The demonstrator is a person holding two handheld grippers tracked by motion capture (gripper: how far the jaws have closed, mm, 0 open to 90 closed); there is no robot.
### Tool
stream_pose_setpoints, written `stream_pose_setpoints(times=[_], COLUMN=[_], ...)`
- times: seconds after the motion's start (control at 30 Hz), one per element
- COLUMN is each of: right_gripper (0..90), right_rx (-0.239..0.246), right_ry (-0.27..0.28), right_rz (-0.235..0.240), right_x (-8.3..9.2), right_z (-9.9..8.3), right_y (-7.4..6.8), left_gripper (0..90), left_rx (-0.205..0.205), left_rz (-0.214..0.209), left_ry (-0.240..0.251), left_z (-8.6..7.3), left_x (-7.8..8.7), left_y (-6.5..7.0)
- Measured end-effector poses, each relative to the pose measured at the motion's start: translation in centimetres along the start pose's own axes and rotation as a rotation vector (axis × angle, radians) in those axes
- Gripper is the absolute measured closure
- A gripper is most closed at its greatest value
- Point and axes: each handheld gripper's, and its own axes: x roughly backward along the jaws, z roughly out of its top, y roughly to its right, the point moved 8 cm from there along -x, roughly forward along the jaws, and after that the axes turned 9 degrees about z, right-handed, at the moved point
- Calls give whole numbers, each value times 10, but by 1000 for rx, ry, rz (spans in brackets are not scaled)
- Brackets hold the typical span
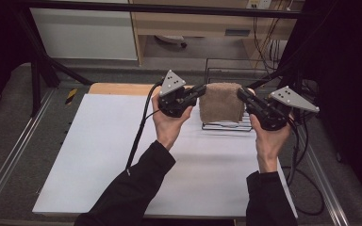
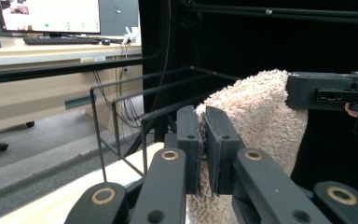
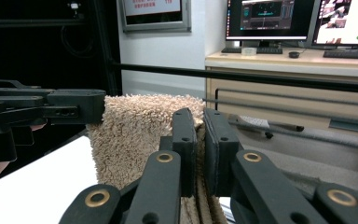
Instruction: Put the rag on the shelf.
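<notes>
High view: a folded towel (tan, shaggy terry) hangs upright, long axis vertical, left tongs and right tongs each pinching a top corner.

Big white desk, flat, w/ a wood strip showing along its far edge, approx 11 o'clock. A black wire rack sits right on the desk, far side, approx 1 o'clock, near the right edge. Its thin bars stand up at the back. The rest of the white top is bare.
</notes>
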Motion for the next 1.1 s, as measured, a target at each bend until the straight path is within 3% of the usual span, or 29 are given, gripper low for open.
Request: stream_pose_setpoints(times=[0.43,0.7,1.1], right_gripper=[842,842,844], right_rx=[20,22,30], right_ry=[41,62,75], right_rz=[-18,-31,-62], right_x=[-1,-3,-3], right_z=[29,38,58], right_y=[9,15,35], left_gripper=[847,847,848], left_rx=[-14,-17,-15], left_rz=[6,9,8], left_ry=[40,55,69], left_z=[30,42,61], left_x=[-9,-17,-38], left_y=[-1,-2,3])
